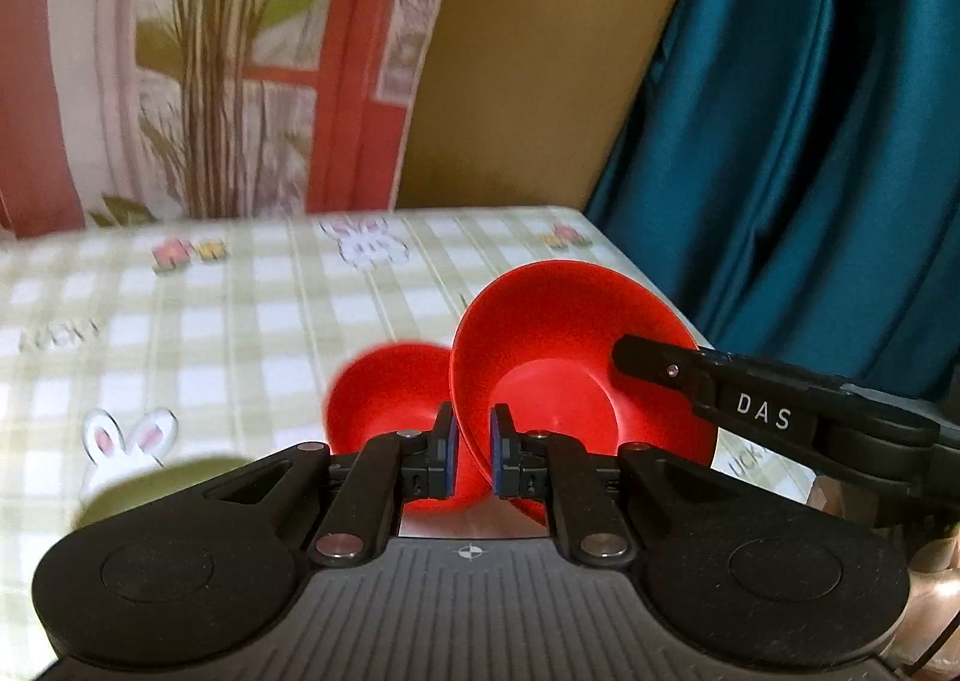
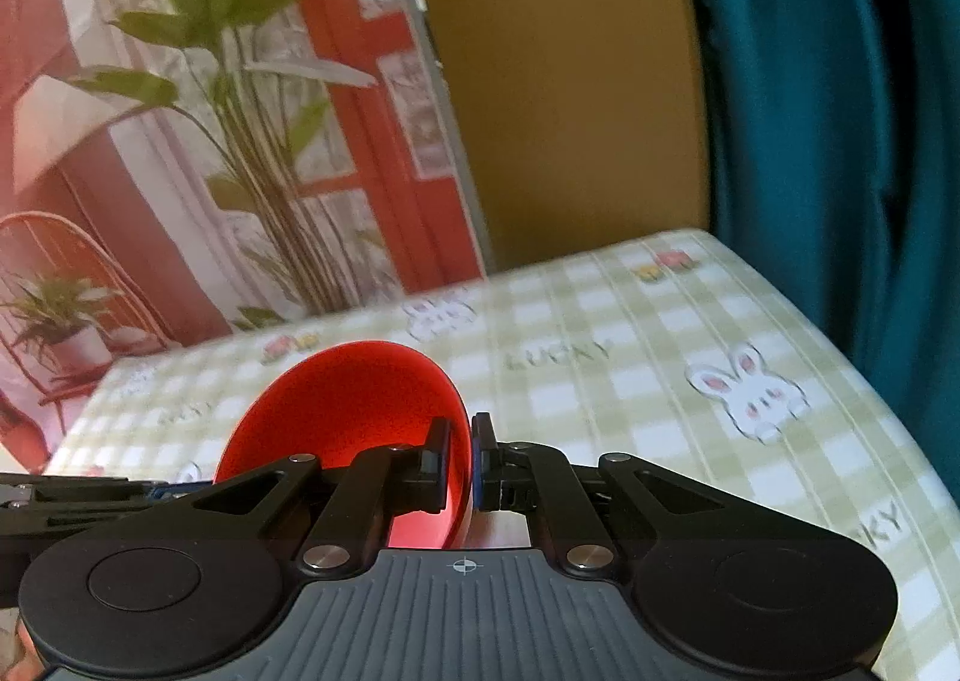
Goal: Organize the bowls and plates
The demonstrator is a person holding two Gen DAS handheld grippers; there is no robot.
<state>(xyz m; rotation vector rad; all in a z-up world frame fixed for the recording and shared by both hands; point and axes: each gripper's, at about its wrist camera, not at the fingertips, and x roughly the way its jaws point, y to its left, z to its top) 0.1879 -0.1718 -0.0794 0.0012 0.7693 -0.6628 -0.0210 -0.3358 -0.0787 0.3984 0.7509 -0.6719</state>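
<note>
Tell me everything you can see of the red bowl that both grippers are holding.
The red bowl is plain, glossy, plastic-looking, with a flat round bottom and flaring wall. It looks empty and is held tilted above the checked tablecloth, its inside facing the left camera. The left gripper is shut on its near rim, the right gripper on the opposite rim. A second red bowl shows just behind its left side; whether they touch is unclear.

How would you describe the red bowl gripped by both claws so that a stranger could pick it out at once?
Find the green-checked rabbit tablecloth, then its side nearest the teal curtain, where two red bowls show. Yours is the nearer, tilted red bowl, its rim pinched by the left claw and right claw; the other red bowl behind it is ungripped.
</note>
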